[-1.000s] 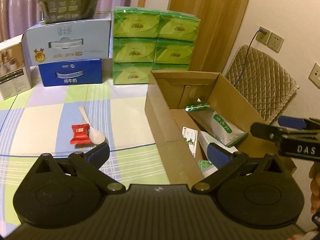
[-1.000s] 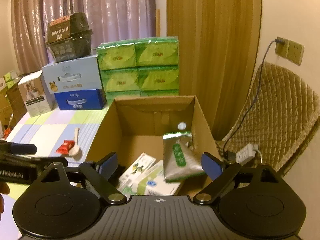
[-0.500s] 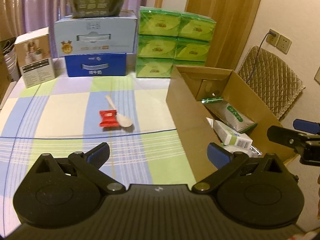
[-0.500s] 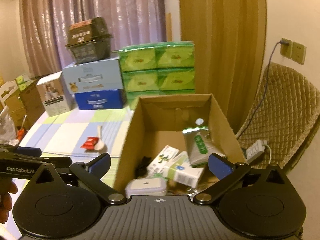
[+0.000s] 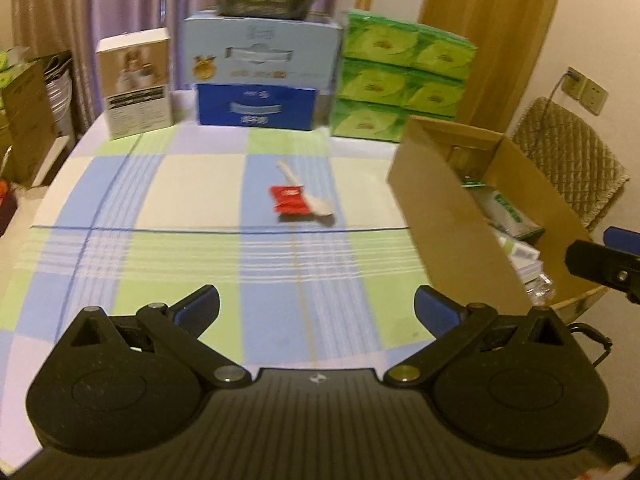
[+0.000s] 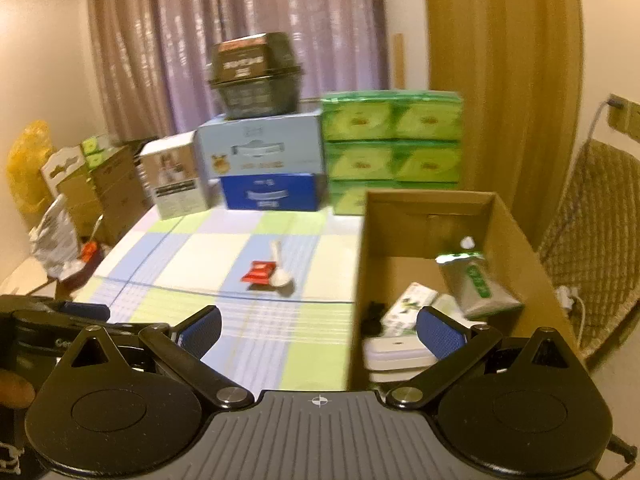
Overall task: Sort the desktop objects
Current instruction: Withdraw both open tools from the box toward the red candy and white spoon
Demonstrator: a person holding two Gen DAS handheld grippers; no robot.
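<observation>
The table [image 5: 192,200] carries a checked cloth in blue, green and cream. Near its middle a red packet [image 5: 290,199] lies touching a white spoon [image 5: 316,204]. The open cardboard box [image 5: 448,216] stands at the table's right edge and holds several packets and small cartons. Along the far edge stand a white carton [image 5: 136,84], a pale blue box [image 5: 260,56] stacked on a dark blue box [image 5: 256,106], a dark tub [image 6: 256,76] on top, and green tissue packs [image 5: 400,84]. Behind are a purple curtain [image 6: 240,20], a wood panel [image 6: 500,60] and a quilted chair [image 6: 592,240]. The left gripper [image 5: 316,312] is spread wide and empty above the cloth. The right gripper [image 6: 318,328] is likewise wide and empty, over the box's near wall.
</observation>
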